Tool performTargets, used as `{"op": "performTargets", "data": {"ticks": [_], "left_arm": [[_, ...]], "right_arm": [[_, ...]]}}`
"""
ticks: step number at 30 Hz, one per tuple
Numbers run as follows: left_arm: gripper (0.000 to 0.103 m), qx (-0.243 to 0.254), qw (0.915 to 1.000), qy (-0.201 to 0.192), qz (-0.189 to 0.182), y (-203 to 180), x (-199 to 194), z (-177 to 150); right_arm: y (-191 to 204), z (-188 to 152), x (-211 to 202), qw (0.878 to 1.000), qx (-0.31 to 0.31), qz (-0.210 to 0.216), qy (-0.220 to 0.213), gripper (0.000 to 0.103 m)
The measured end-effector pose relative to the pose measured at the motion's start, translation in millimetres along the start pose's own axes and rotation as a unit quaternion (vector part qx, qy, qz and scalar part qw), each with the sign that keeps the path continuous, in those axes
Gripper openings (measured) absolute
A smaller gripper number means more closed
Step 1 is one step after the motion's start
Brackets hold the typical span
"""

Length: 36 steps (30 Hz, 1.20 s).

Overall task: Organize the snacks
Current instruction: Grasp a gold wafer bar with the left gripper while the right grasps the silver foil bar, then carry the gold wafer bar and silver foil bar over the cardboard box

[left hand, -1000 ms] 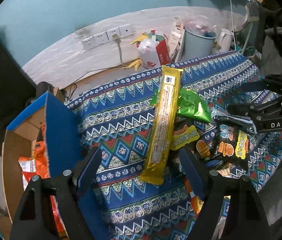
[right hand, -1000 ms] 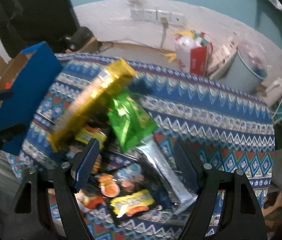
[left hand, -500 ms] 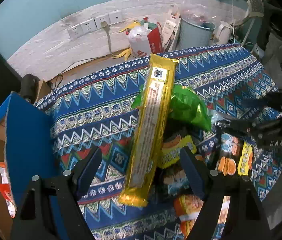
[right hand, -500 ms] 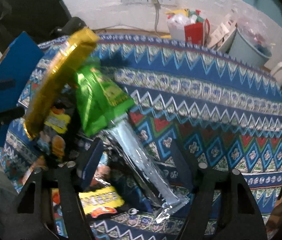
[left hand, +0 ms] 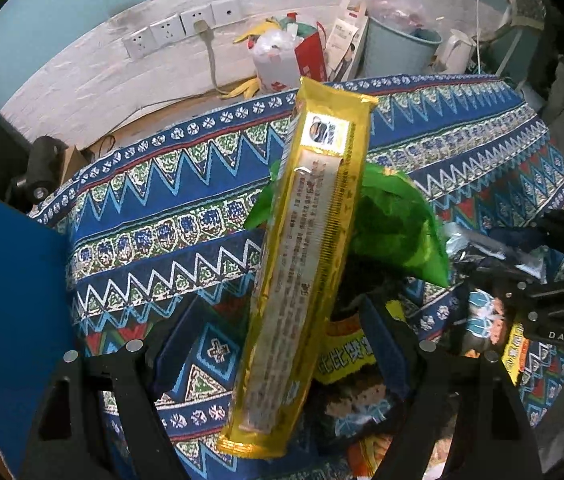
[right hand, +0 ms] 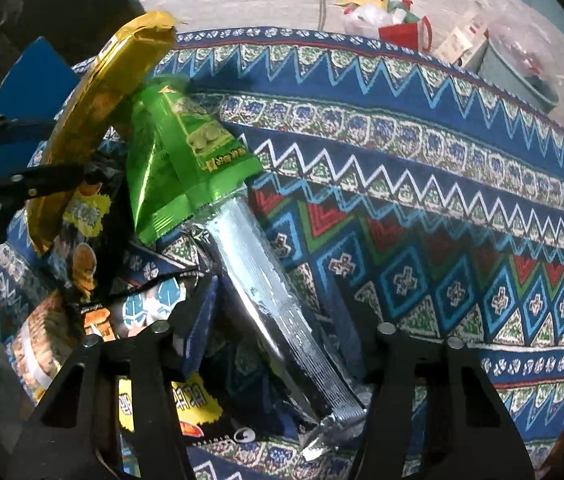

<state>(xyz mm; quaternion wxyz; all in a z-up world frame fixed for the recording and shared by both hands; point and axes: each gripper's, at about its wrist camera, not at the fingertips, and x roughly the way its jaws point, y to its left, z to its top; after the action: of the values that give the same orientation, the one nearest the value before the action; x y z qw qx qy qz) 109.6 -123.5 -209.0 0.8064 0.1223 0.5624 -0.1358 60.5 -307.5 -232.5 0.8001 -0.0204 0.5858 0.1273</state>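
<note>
A long gold snack packet (left hand: 305,264) lies on a pile of snacks on the patterned cloth (left hand: 170,216). My left gripper (left hand: 282,344) is open, with its fingers on either side of the packet's lower half. A green bag (left hand: 397,232) lies under it to the right. In the right wrist view the gold packet (right hand: 98,108) and green bag (right hand: 186,156) show at left, and a long silver packet (right hand: 274,292) runs between the fingers of my open right gripper (right hand: 282,340). Small dark and yellow snack bags (right hand: 154,312) lie below.
A blue-sided cardboard box (left hand: 10,300) stands at the left edge of the table. Behind the table are wall sockets (left hand: 182,28), a red-and-white bag (left hand: 293,60) and a grey bin (left hand: 397,48). The right gripper's body (left hand: 557,312) shows at the right.
Both grippers have moved forward and down over the snack pile. The gold packet now lies between my left fingers and the silver packet between my right fingers.
</note>
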Motion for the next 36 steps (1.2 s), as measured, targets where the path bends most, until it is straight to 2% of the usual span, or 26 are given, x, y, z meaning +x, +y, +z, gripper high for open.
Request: {"op": "performTargets", "data": {"ticks": [2, 3, 4, 6, 8, 11, 19, 36], "left_arm": [[0.081, -0.003, 1.0, 0.002, -0.004, 2, 3, 0], [0.081, -0.004, 1.0, 0.002, -0.006, 2, 4, 0], [0.079, -0.005, 0.9999, 0.003, -0.009, 3, 5, -1], [0.065, -0.006, 0.9998, 0.005, -0.019, 3, 5, -1], [0.04, -0.006, 0.9996, 0.011, -0.026, 4, 5, -3], [0.033, -0.008, 0.9996, 0.004, -0.026, 7, 2, -6], [0.032, -0.003, 0.9998, -0.001, -0.02, 8, -10, -15], [0.032, -0.009, 0.9982, -0.06, -0.002, 18, -70, -31]], "right_arm": [[5, -1, 1, 1.0, -0.009, -0.007, -0.004, 0.041], [8, -1, 1, 1.0, -0.011, -0.006, -0.005, 0.033], [10, -1, 2, 1.0, -0.013, -0.005, -0.005, 0.031], [14, 0, 1, 1.0, -0.016, -0.009, -0.008, 0.031], [16, 0, 0, 1.0, -0.014, -0.007, -0.008, 0.031], [17, 2, -3, 1.0, -0.008, -0.006, -0.012, 0.03], [20, 11, -22, 0.999, 0.004, 0.007, -0.035, 0.03], [42, 26, -68, 0.996, 0.007, 0.007, -0.093, 0.03]]}}
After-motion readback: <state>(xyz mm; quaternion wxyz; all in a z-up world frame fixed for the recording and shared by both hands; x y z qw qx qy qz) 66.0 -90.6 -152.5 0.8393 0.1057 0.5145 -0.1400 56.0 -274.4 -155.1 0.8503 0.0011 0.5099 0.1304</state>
